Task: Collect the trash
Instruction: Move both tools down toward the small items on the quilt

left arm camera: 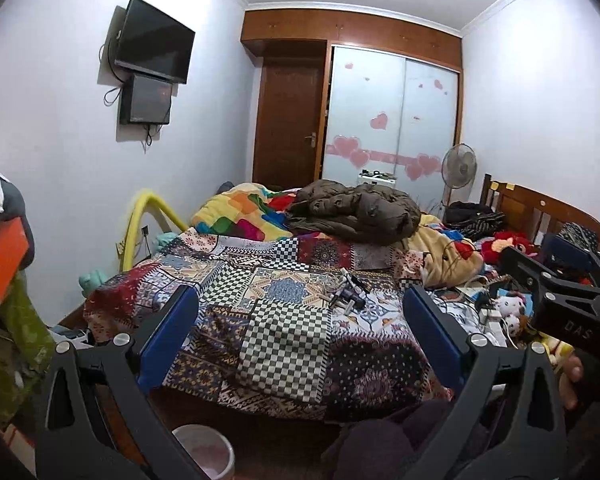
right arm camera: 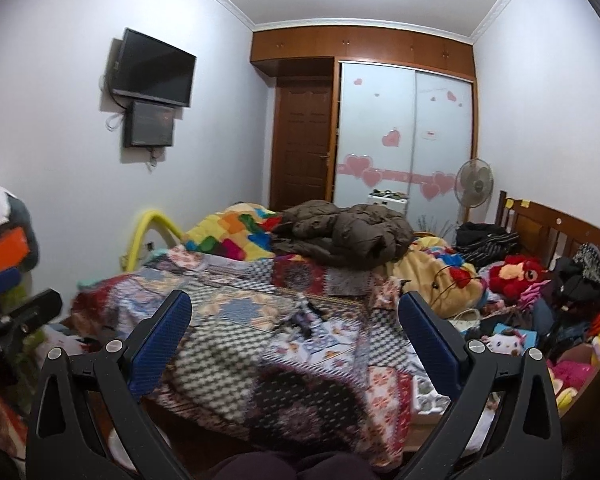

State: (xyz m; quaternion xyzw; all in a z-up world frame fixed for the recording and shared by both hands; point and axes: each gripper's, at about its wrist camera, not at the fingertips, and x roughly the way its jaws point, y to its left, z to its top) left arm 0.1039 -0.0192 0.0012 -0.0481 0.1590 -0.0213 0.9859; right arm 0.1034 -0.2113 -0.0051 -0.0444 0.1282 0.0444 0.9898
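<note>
My left gripper (left arm camera: 300, 300) is open and empty, held above the foot of a bed covered by a patchwork quilt (left arm camera: 284, 344). Small dark and white bits of litter (left arm camera: 350, 294) lie on the quilt ahead of it; they show blurred in the right wrist view (right arm camera: 300, 320). A white waste bin (left arm camera: 206, 454) stands on the floor below the left fingers. My right gripper (right arm camera: 296, 308) is open and empty, also facing the bed; it shows at the right edge of the left wrist view (left arm camera: 560, 276).
A brown jacket (left arm camera: 360, 210) and colourful blankets (left arm camera: 240, 212) are piled mid-bed. Plush toys (right arm camera: 520, 274), clothes and cables crowd the right side by the wooden headboard (right arm camera: 560, 228). A fan (left arm camera: 459, 168), wardrobe and door stand behind. An orange box (left arm camera: 2, 258) sits at left.
</note>
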